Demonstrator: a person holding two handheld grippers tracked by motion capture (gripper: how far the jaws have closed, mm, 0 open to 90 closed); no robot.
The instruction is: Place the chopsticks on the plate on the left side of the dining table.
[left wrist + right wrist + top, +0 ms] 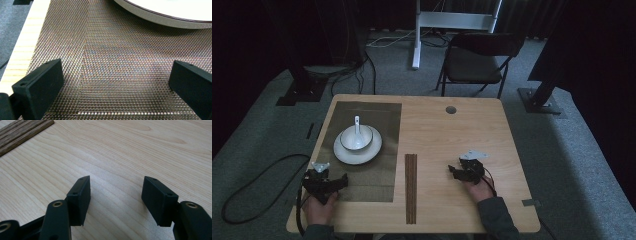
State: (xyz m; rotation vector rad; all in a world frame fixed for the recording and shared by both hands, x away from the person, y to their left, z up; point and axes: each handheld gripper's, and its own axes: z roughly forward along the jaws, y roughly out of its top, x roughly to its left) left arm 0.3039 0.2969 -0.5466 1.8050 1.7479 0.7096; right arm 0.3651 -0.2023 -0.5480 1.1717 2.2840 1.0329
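Both grippers are released and hold nothing: the left gripper rests at lower left on the woven mat, and the right gripper at lower right on the table. The chopsticks lie at lower centre, between the two grippers. Advisable approach: bring the right gripper toward them, straddle both sticks squarely, then close.

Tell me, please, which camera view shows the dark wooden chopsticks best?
The high view: the chopsticks lie there whole on the table, between the woven mat and the right gripper. The right gripper view catches one end at its top left corner.
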